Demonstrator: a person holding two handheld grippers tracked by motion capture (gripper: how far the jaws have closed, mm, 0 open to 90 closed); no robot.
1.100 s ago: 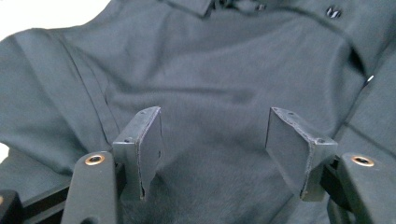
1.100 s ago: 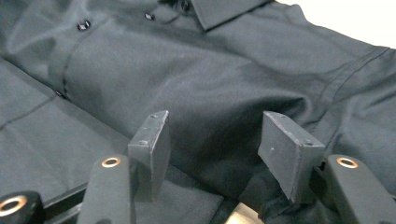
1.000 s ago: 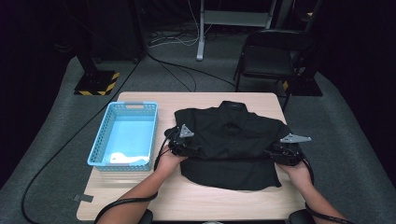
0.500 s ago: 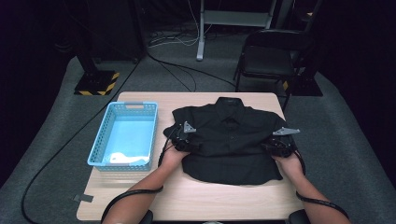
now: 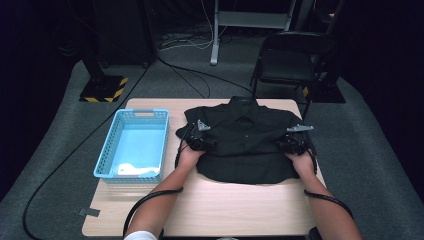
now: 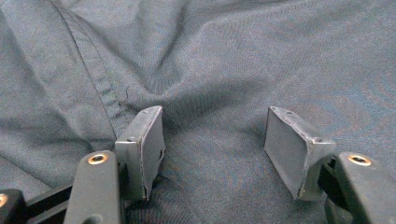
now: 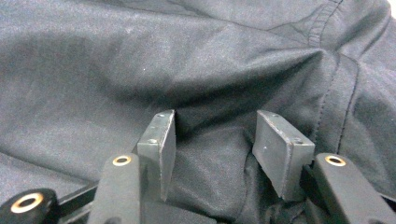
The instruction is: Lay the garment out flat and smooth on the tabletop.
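Dark grey carpet surrounds our light wooden table (image 5: 215,205), with a black folding chair (image 5: 287,62) beyond its far edge and cables trailing across the floor. On the table's left side we see a light blue plastic basket (image 5: 132,145) with perforated walls; a small white item (image 5: 135,170) lies at its near end, though we cannot tell what it is. Just beside the basket a black button-up shirt (image 5: 245,142) lies spread flat, collar toward the far edge. Our forearms reach in from the near side, one to each flank of the shirt. Our left gripper (image 5: 200,142) rests on the shirt's left side and our right gripper (image 5: 292,145) on its right side. In the left gripper view, the left gripper (image 6: 215,140) stands wide apart, pads pressed onto creased fabric beside a stitched seam. In the right gripper view, the right gripper (image 7: 215,144) is likewise parted, a little narrower, over a raised fold of cloth between the pads.
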